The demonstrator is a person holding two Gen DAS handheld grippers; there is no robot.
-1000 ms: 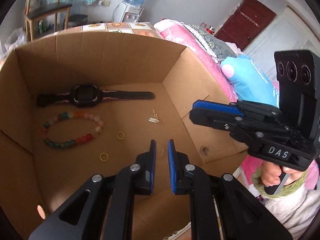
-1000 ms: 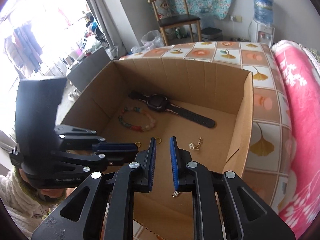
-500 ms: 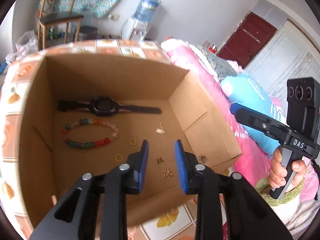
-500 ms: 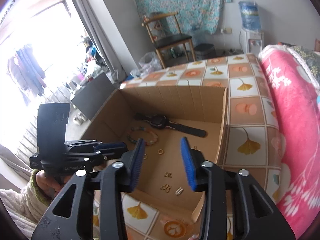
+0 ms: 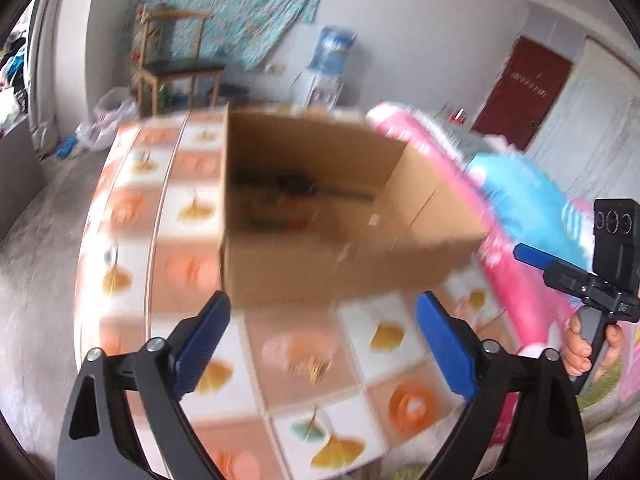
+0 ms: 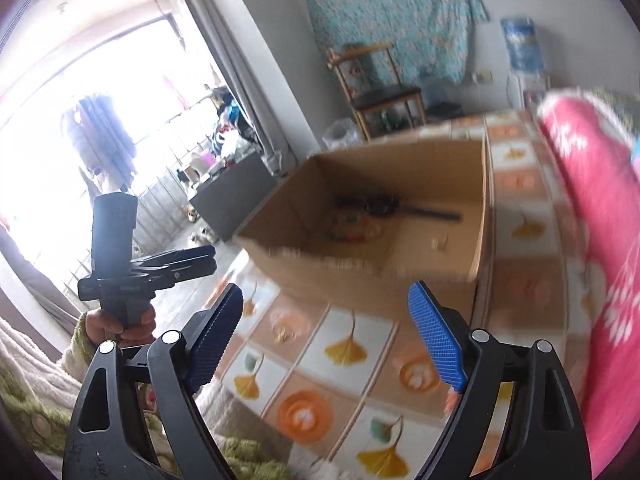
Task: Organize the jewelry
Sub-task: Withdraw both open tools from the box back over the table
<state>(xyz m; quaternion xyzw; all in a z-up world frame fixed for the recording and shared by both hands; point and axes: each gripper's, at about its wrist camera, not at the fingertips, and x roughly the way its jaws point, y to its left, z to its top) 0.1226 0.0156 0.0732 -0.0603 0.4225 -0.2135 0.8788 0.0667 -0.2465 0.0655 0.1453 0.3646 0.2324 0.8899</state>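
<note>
Both claws spread wide and empty, jaws just opened with nothing between: left black two-finger gripper with blue pads [image 5: 322, 346], right black two-finger gripper with blue pads [image 6: 326, 330], both back from open brown cardboard box [image 5: 304, 276] on leaf-patterned tiled tabletop [image 5: 384, 340]. Black strap wristwatch [image 6: 384, 206] and multicoloured bead bracelet [image 6: 352, 232] lying blurred on box floor, small pale trinket [image 6: 440, 243] nearby. Looks near done or done; no jewelry visible outside box, smaller pieces too blurred to check.
</note>
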